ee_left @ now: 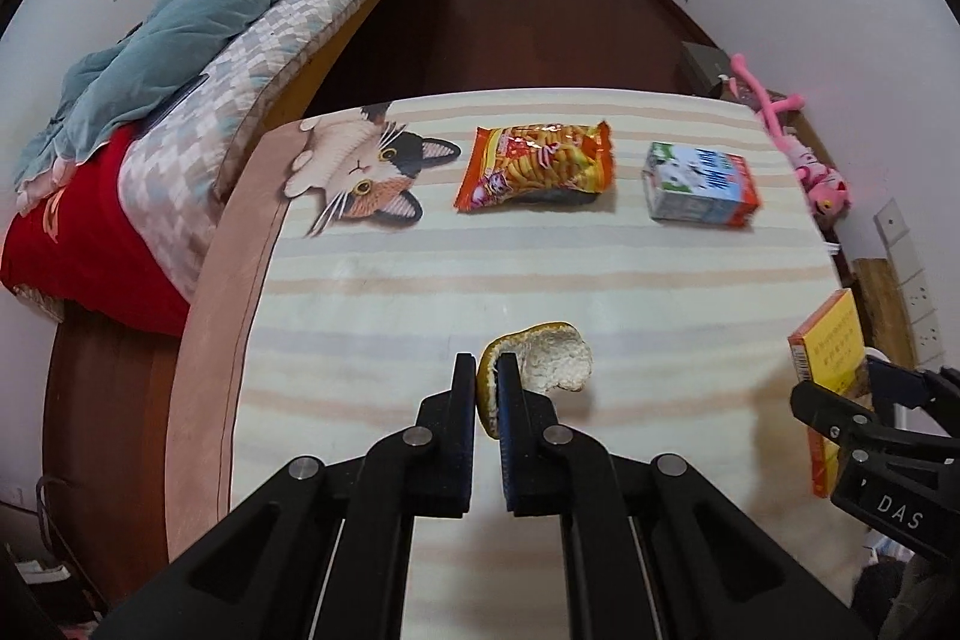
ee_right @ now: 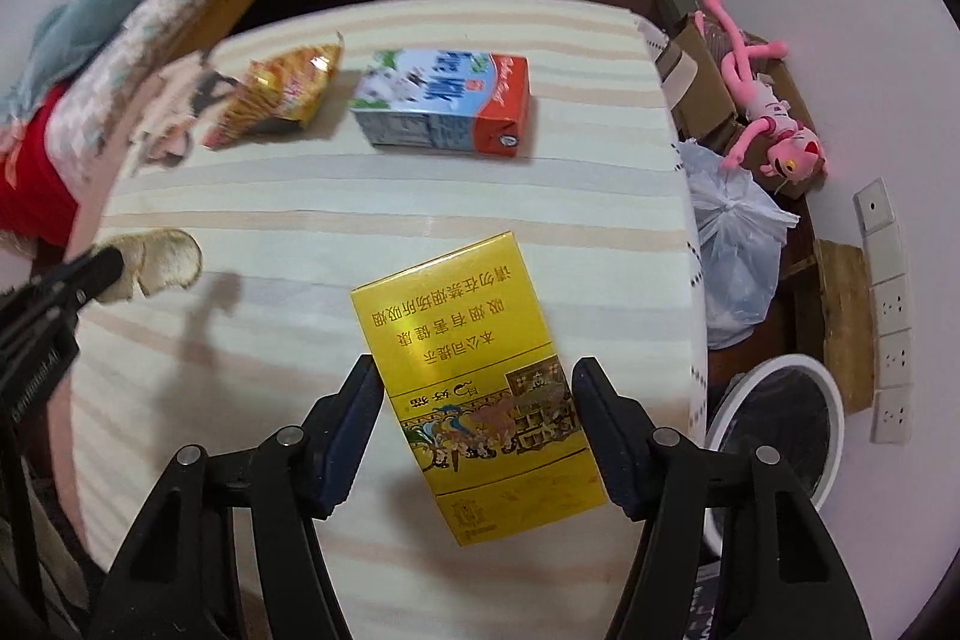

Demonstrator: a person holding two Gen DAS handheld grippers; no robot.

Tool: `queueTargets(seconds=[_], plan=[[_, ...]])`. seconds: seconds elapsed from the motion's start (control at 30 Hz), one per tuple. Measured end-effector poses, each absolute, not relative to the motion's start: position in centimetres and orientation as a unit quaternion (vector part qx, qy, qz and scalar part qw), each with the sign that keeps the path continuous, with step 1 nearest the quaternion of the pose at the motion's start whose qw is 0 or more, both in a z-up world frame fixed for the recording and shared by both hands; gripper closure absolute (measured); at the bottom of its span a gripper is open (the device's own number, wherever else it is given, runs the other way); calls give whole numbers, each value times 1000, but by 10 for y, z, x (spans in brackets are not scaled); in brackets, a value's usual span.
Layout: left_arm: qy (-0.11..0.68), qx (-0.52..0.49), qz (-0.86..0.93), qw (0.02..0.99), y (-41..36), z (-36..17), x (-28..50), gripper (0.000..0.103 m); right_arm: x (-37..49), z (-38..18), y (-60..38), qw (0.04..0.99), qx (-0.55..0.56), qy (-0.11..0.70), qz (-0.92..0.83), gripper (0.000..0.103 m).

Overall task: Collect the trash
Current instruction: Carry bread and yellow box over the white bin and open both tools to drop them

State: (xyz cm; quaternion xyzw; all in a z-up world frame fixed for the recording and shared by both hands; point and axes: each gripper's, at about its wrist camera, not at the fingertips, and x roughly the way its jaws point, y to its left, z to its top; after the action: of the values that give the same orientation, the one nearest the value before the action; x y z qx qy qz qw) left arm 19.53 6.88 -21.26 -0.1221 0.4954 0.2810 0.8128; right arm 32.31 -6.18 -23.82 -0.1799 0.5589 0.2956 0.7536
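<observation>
**Orange peel pinched, yellow box bracketed**

Orange peel (ee_left: 531, 370) sits at the 6 o'clock edge of the striped counter (ee_left: 420, 292), and the left hand-held gripper (ee_left: 487, 385) has its fingers squeezed nearly together on the peel's rind edge, white pith curling off toward 3 o'clock. Over to the right wrist view: the yellow box (ee_right: 480, 388) lies flat on the counter between the right hand-held gripper (ee_right: 477, 391) fingers, which stand spread wide on either side; whether they touch the box I cannot tell. Up at 12 o'clock, the snack bag (ee_left: 537, 166) and the milk carton (ee_left: 699, 184) lie side by side, apart from each other. Off the counter at 3 o'clock, a white plastic bag (ee_right: 735, 244), and below it a white-rimmed bin (ee_right: 780, 430). A pink plush toy (ee_right: 774, 118) lies beyond.
</observation>
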Motion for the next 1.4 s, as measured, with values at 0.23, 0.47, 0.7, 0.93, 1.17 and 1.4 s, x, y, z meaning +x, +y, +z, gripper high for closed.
queueTargets(seconds=[0.23,0.47,0.7,0.93,1.17,1.4], plan=[[477,-112,273,828,31,-176,163,99,278,-201,-104,756,-105,563,318,37],[453,-75,246,854,-25,-137,162,99,258,-160,-157,770,-50,543,330,37],[435,-35,177,882,-103,-110,206,99,265,-110,-235,804,6,506,312,38],[445,-8,103,889,-183,-118,270,99,304,-87,-337,837,37,491,239,38],[499,27,37,865,-256,-169,342,99,357,-118,-431,841,46,518,148,38],[610,68,-22,789,-304,-263,406,99,413,-201,-488,798,52,594,92,39]])
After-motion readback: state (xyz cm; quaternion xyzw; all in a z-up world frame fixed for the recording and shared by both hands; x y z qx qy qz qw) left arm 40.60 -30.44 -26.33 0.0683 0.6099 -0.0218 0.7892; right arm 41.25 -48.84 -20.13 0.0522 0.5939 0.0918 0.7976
